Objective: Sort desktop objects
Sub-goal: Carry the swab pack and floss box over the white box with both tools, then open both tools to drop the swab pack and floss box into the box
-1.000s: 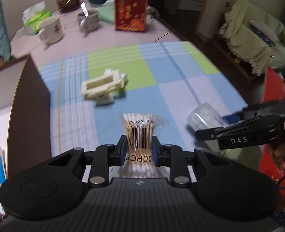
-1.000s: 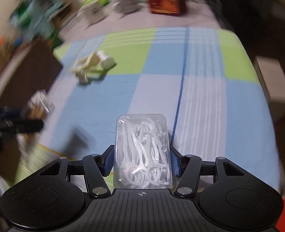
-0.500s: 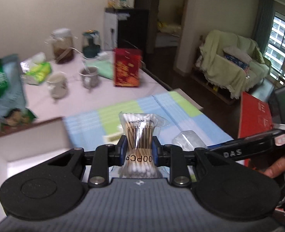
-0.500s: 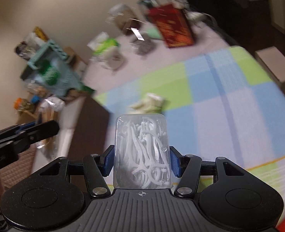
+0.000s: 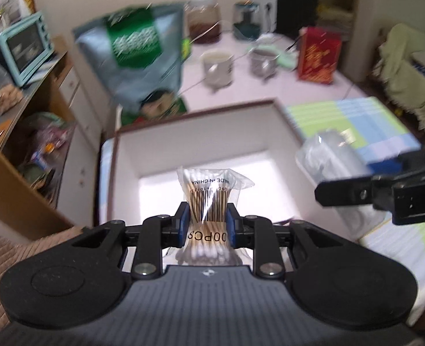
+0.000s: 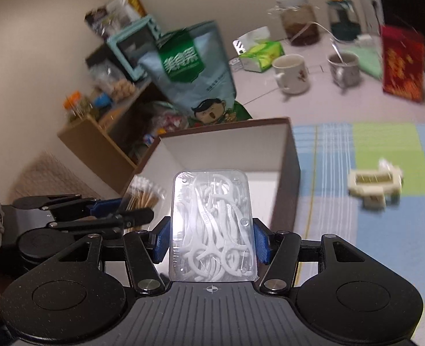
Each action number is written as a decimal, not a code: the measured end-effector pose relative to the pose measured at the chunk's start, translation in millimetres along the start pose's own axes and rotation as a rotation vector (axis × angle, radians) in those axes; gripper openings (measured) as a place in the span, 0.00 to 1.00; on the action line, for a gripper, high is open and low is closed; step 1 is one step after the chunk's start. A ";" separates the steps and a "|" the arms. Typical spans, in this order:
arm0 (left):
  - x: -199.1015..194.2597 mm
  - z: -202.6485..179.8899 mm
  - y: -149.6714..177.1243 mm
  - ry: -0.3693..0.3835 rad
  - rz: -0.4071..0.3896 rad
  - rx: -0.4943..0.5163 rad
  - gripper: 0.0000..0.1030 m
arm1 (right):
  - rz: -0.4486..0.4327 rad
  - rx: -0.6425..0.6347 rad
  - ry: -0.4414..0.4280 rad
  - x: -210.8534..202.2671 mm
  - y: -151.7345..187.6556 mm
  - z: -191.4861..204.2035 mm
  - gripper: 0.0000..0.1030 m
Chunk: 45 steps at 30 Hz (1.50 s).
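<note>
Both grippers have swung from the checked cloth to the box. The left gripper [image 5: 206,225] pinches a clear bag of cotton swabs [image 5: 209,199] at its waist; the right gripper [image 6: 211,240] clamps a clear plastic case of white floss picks [image 6: 211,225]. Both items hang above the white-lined, brown-rimmed cardboard box [image 5: 200,132]. Best to lower each inside the walls before releasing. A cream plastic holder [image 6: 373,183] remains on the cloth, well apart.
</note>
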<state>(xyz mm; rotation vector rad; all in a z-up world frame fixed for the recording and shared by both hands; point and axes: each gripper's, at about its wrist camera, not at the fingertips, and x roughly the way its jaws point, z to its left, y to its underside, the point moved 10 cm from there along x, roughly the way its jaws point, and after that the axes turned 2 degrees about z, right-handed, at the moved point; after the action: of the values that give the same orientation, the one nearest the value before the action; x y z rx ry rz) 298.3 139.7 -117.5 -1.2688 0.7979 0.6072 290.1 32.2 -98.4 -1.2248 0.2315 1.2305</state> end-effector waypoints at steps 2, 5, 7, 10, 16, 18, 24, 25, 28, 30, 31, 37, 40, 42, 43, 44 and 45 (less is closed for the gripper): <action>11.0 8.5 5.2 -0.015 0.026 -0.006 0.21 | 0.016 -0.049 0.047 19.0 -4.5 5.6 0.55; 22.8 19.4 12.1 -0.028 0.049 -0.017 0.21 | 0.039 -0.126 0.120 43.3 -6.8 8.5 0.55; 30.1 24.2 15.0 -0.032 0.063 -0.023 0.21 | 0.056 -0.163 0.148 57.5 -6.8 8.8 0.55; 39.8 30.1 17.6 -0.030 0.083 -0.031 0.21 | 0.084 -0.205 0.177 73.9 -4.5 8.3 0.55; 54.9 39.6 15.8 -0.025 0.108 -0.051 0.21 | 0.124 -0.267 0.198 93.8 0.2 5.7 0.55; 59.6 41.8 15.8 -0.024 0.117 -0.053 0.22 | 0.134 -0.280 0.197 99.0 1.1 4.6 0.55; 72.7 44.8 16.4 -0.019 0.145 -0.058 0.22 | 0.164 -0.300 0.202 108.4 1.6 -0.7 0.55; 74.6 44.7 16.7 -0.018 0.149 -0.057 0.22 | 0.168 -0.308 0.203 110.1 1.5 -1.5 0.55; 80.4 44.8 17.8 -0.017 0.162 -0.057 0.22 | 0.180 -0.323 0.208 115.3 2.5 -2.9 0.55; 83.3 44.3 17.7 -0.016 0.167 -0.055 0.22 | 0.184 -0.329 0.211 118.3 3.1 -3.9 0.55; 84.8 44.2 17.5 -0.017 0.170 -0.053 0.22 | 0.186 -0.331 0.214 119.7 3.0 -4.7 0.55; 90.0 44.4 15.2 -0.015 0.176 -0.054 0.22 | 0.187 -0.351 0.232 123.9 1.5 -8.4 0.55; 91.5 44.6 13.9 -0.016 0.176 -0.054 0.22 | 0.185 -0.357 0.233 125.0 0.3 -9.2 0.55; 91.7 45.1 12.9 -0.016 0.175 -0.055 0.22 | 0.184 -0.362 0.237 125.7 -0.2 -9.7 0.55; 91.8 45.5 12.4 -0.017 0.174 -0.056 0.22 | 0.182 -0.365 0.237 126.1 -0.6 -9.8 0.55; 91.9 45.9 11.6 -0.018 0.172 -0.058 0.22 | 0.181 -0.369 0.238 126.6 -0.8 -9.7 0.55; 91.8 46.4 10.7 -0.019 0.168 -0.062 0.22 | 0.179 -0.372 0.239 127.1 -1.2 -9.7 0.55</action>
<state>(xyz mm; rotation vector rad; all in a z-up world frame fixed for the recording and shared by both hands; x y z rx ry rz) 353.4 184.6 -192.6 -1.2583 0.8818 0.7834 345.9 98.6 -191.8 -1.7075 0.3013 1.3176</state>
